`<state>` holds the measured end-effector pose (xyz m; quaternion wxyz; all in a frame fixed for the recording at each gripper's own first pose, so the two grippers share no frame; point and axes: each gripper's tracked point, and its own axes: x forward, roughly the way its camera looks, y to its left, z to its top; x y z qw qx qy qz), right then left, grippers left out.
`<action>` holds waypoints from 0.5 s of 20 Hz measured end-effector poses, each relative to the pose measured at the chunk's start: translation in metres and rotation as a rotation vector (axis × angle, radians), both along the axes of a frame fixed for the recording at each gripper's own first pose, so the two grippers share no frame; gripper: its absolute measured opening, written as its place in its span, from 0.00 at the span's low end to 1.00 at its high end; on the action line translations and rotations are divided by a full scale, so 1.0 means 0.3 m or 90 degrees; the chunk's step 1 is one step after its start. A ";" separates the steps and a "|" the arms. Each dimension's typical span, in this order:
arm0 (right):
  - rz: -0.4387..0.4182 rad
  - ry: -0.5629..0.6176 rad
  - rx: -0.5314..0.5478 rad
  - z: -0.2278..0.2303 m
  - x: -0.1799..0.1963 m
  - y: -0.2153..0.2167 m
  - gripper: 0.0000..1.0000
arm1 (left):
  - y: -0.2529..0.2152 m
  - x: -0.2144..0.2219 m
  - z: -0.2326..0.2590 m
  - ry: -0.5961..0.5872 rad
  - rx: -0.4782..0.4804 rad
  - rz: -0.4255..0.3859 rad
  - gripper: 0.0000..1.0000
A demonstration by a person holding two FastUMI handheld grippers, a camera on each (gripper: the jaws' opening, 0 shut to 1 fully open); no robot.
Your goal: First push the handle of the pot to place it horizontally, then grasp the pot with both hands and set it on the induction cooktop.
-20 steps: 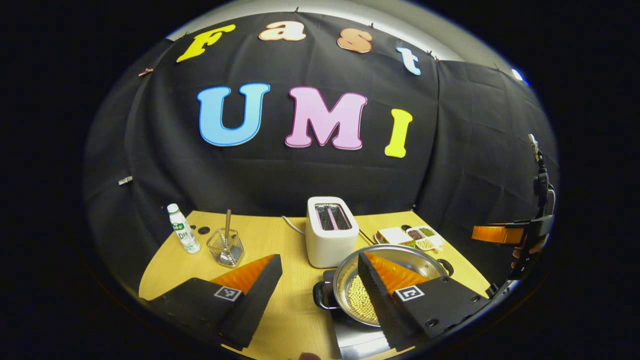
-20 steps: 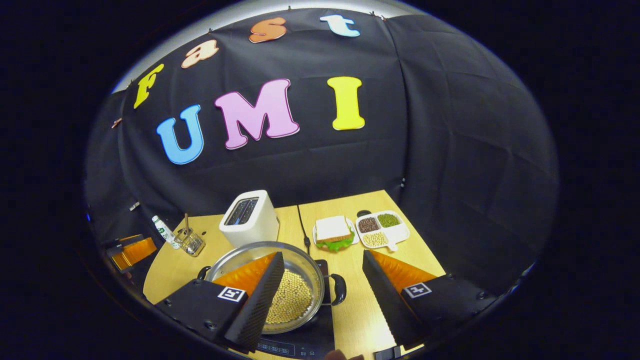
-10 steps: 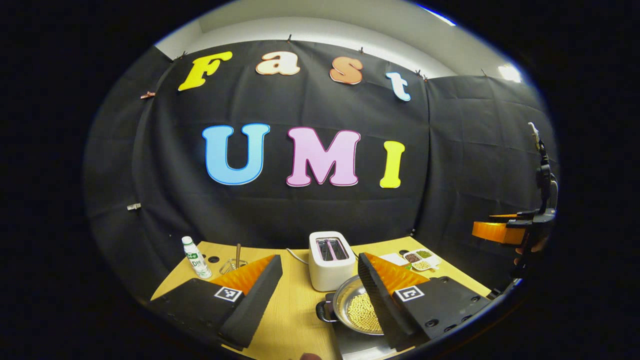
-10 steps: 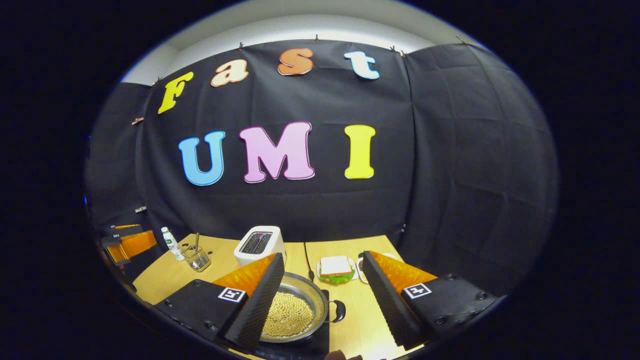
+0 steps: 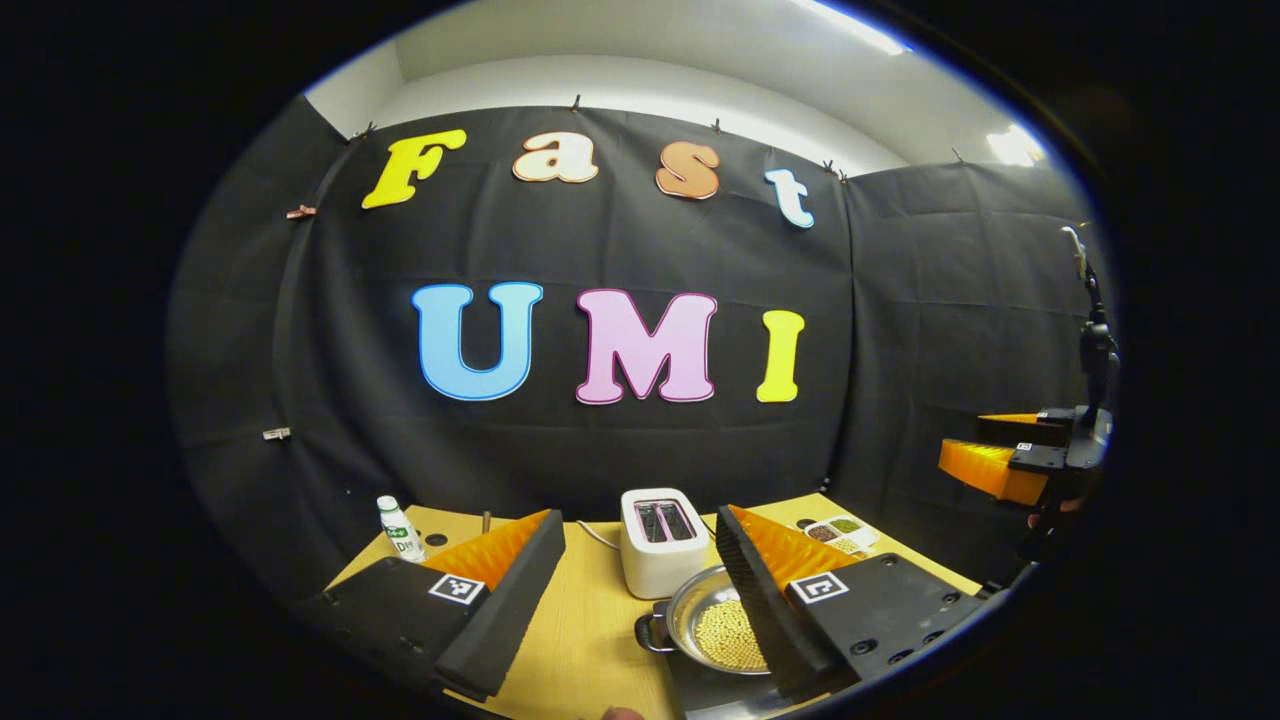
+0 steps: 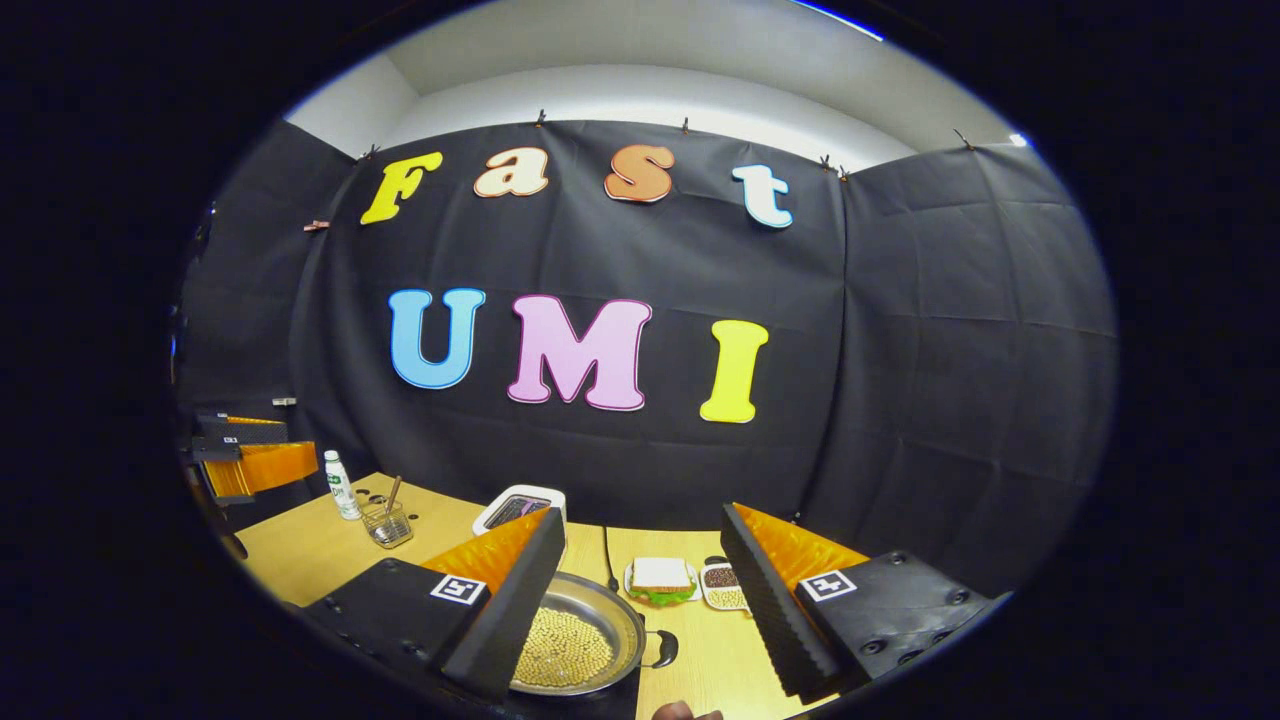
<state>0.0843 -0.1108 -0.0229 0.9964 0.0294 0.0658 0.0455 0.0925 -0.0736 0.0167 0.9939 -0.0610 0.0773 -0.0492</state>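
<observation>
Sitting on the cooktop [image 5: 720, 690], the pot [image 5: 715, 625] is risking a knock from either wide-apart gripper [image 5: 640, 580] nearby.

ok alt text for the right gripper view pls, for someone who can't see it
The right tool is open, held above a wooden table with nothing between its fingers. Beneath it a steel pot of pale beans sits on a dark induction cooktop. Behind stand a white toaster, a sandwich, a small bottle, and the other tool at far left.
</observation>
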 end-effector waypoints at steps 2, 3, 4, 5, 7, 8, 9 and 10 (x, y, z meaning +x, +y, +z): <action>0.003 0.007 -0.002 -0.013 -0.010 0.003 0.98 | 0.010 -0.009 -0.020 0.011 -0.009 0.006 0.95; 0.004 0.013 -0.001 -0.019 -0.011 0.006 0.98 | 0.015 -0.012 -0.032 0.018 -0.012 0.007 0.95; 0.003 0.014 0.000 -0.022 -0.008 0.005 0.98 | 0.019 -0.012 -0.045 0.023 -0.012 0.008 0.95; -0.001 0.016 -0.001 -0.028 -0.006 -0.003 0.98 | 0.028 -0.014 -0.055 0.028 -0.011 0.011 0.95; -0.006 0.025 0.005 -0.042 -0.008 -0.011 0.98 | 0.035 -0.016 -0.061 0.034 -0.008 0.014 0.95; -0.009 0.029 0.008 -0.046 -0.006 -0.016 0.98 | 0.042 -0.015 -0.057 0.033 -0.007 0.016 0.95; -0.014 0.030 0.010 -0.046 -0.003 -0.026 0.98 | 0.043 -0.014 -0.058 0.033 -0.004 0.016 0.95; -0.018 0.027 0.009 -0.043 -0.002 -0.035 0.98 | 0.047 -0.016 -0.059 0.032 0.001 0.018 0.95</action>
